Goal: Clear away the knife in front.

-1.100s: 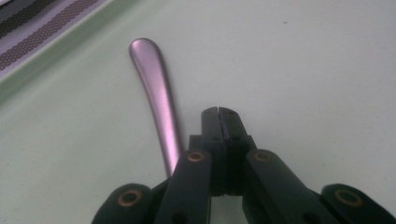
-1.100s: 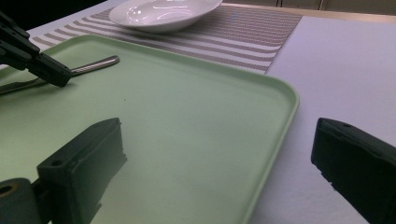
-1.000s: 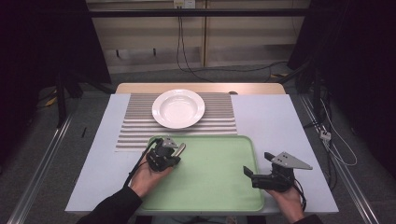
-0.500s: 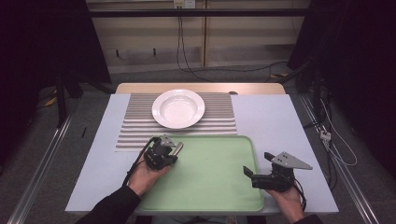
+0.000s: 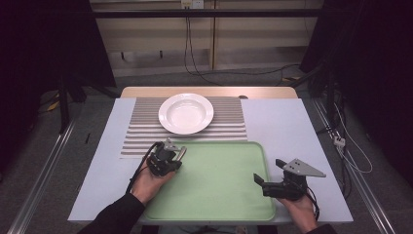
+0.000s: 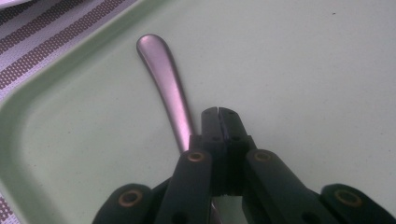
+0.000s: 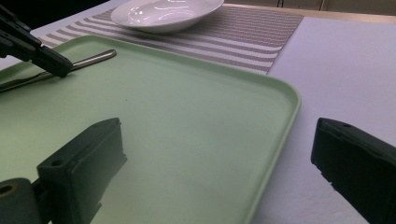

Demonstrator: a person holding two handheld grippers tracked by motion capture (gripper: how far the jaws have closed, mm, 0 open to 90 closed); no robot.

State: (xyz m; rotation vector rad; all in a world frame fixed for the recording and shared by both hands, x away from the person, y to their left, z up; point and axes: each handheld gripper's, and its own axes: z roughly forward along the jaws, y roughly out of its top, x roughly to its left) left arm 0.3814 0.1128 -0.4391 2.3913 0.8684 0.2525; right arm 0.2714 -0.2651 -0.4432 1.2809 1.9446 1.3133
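Observation:
A metal utensil handle [image 6: 166,74] lies on the pale green tray [image 5: 219,195] near its far left corner; the utensil's other end is hidden. My left gripper [image 5: 176,157] is shut, its jaws pressed together with the tips [image 6: 218,112] over the handle, which passes beneath them. The right gripper view shows that gripper's tip [image 7: 58,67] resting on the handle [image 7: 93,58]. Whether the handle is pinched I cannot tell. My right gripper [image 5: 269,171] stands open at the tray's right edge [image 7: 289,100], with nothing between its jaws.
A white plate [image 5: 185,113] sits on a striped placemat [image 5: 229,122] beyond the tray. The white table surface [image 5: 282,126] stretches to the right of the mat. Cables run along the floor at the right.

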